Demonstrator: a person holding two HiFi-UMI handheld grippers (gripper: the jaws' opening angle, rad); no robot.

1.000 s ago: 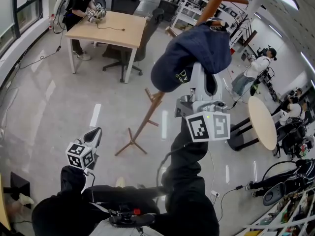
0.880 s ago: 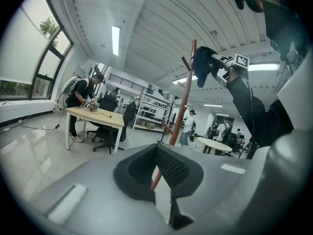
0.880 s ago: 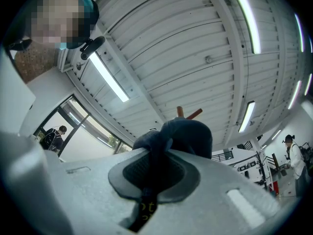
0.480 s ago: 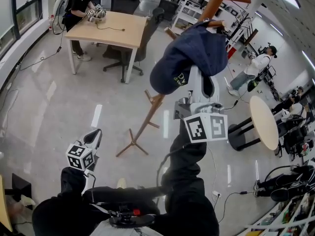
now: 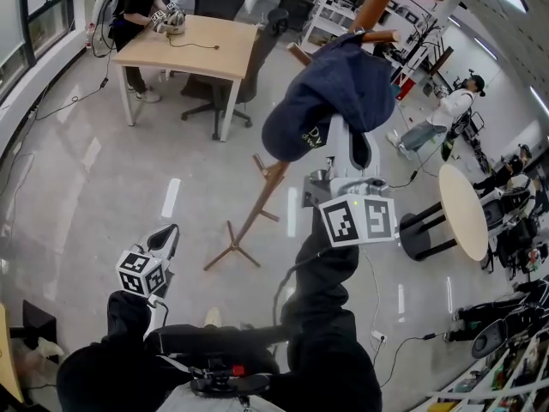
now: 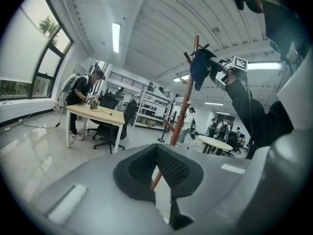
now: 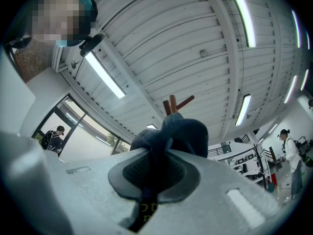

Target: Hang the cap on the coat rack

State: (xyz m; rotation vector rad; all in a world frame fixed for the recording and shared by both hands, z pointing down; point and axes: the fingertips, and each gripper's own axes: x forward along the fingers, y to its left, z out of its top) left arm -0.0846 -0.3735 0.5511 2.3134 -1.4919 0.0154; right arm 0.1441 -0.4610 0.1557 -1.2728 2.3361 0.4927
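A navy cap [image 5: 334, 93] hangs high up against the brown wooden coat rack [image 5: 257, 204], just under a peg [image 5: 377, 34] near the rack's top. My right gripper [image 5: 347, 140] points upward and is shut on the cap's fabric. In the right gripper view the cap [image 7: 171, 136] bulges above the right gripper [image 7: 154, 173], with the rack's top pegs [image 7: 172, 104] behind it. My left gripper [image 5: 163, 237] is held low at the left, shut and holding nothing. From the left gripper view, the cap [image 6: 199, 70] sits beside the rack's pole [image 6: 183, 111].
A wooden desk [image 5: 193, 45] with a seated person [image 5: 137, 3] and office chairs [image 5: 257, 54] stands behind the rack. A round table [image 5: 463, 213] and standing people [image 5: 433, 118] are at the right. The rack's feet [image 5: 230, 251] spread over the glossy floor.
My right gripper and the cap have come down a little beside the rack's top peg. The left gripper has stayed where it was.
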